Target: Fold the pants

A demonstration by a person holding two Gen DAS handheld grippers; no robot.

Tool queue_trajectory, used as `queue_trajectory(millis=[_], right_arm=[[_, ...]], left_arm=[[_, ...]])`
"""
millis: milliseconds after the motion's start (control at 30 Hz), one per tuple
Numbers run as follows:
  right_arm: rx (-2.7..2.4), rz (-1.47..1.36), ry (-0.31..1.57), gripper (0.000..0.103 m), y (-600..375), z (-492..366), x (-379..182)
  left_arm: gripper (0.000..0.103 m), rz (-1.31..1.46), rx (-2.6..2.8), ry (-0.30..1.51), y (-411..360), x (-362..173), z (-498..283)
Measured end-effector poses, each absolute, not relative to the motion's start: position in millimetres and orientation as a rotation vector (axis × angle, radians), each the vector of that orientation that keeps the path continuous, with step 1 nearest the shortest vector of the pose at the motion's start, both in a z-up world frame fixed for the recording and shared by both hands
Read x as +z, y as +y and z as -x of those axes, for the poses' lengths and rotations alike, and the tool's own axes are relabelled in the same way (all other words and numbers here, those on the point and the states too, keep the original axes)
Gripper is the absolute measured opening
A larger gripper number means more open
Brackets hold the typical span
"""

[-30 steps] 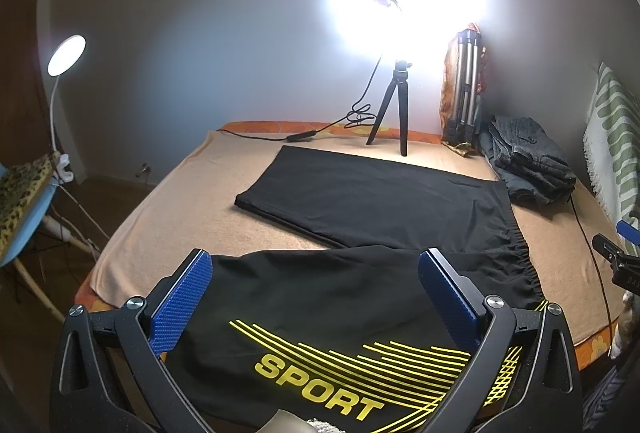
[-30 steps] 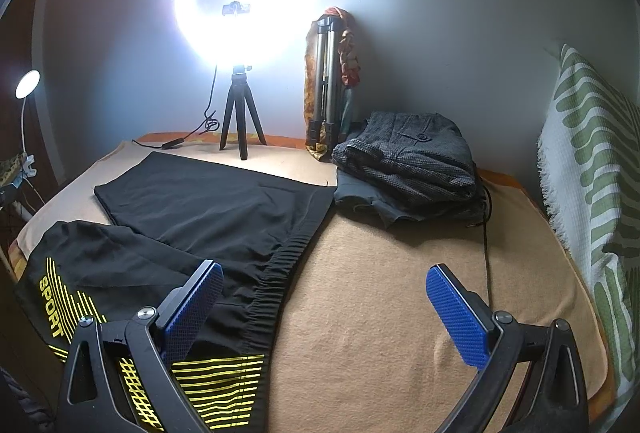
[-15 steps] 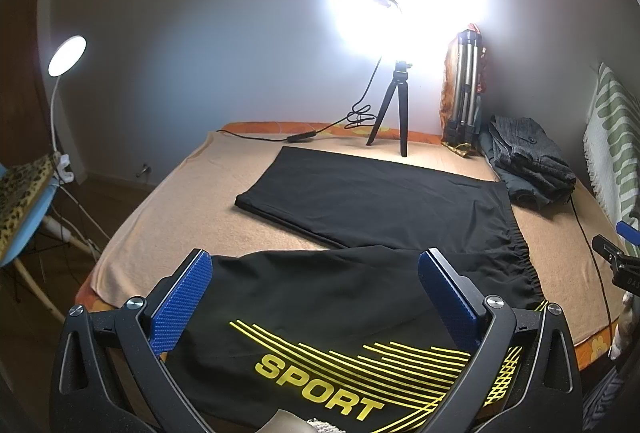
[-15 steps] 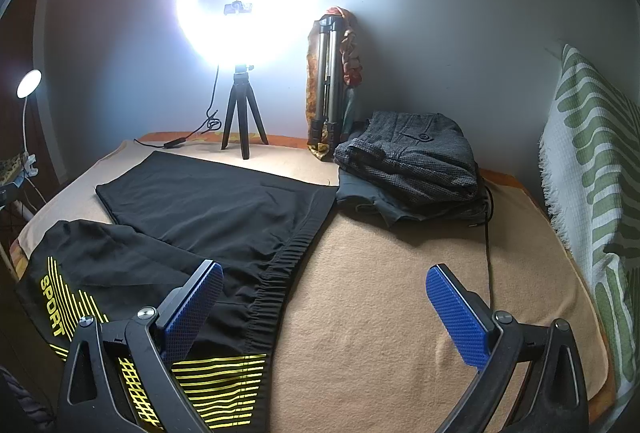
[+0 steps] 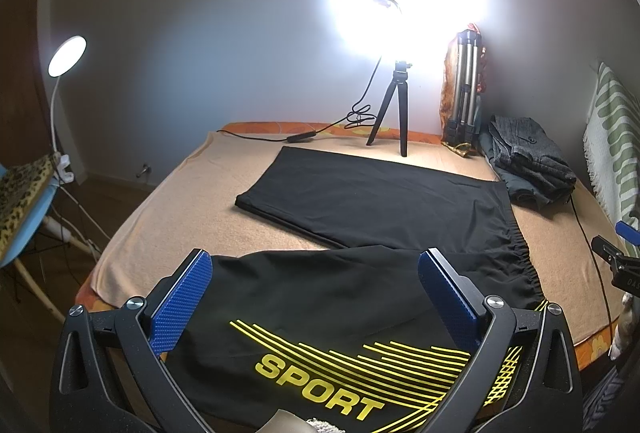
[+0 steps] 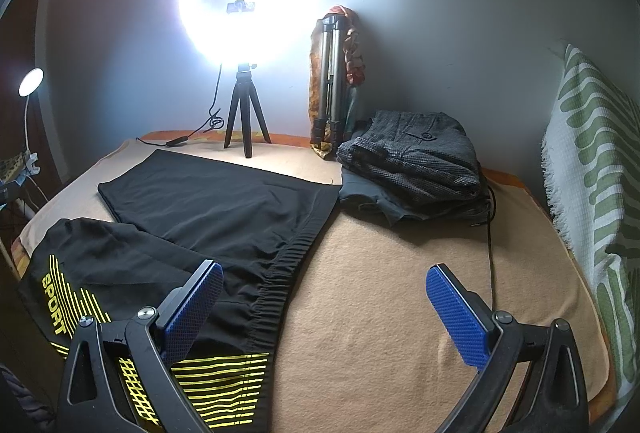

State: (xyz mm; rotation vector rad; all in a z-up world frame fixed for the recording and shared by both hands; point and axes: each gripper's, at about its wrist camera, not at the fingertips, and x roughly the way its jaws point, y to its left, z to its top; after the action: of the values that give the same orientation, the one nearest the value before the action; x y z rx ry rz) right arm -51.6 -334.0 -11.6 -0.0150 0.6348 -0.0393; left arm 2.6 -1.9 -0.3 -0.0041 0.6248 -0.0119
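Ring light [image 6: 250,5] blazing on its small black tripod [image 6: 244,121] at the back of the tan blanket [image 6: 380,293], a folded silver tripod [image 6: 330,81] leaning on the wall beside it, a pile of grey folded clothes [image 6: 416,161] near that, a green-striped white throw [image 6: 592,173] at right, a desk lamp [image 5: 66,51] glowing far left

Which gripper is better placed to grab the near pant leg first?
Left. The open left gripper hangs directly over the near leg, while the open right gripper sits over the waistband and bare blanket.
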Motion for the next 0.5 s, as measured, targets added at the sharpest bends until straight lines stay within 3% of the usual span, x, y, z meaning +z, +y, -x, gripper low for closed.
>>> queue_trajectory(millis=[500], right_arm=[[-0.026,0.017,0.637,0.103,-333.2,51.8,-11.9]], left_arm=[[0.103,0.002,-0.008,0.626,-0.8,-0.5,-2.8]])
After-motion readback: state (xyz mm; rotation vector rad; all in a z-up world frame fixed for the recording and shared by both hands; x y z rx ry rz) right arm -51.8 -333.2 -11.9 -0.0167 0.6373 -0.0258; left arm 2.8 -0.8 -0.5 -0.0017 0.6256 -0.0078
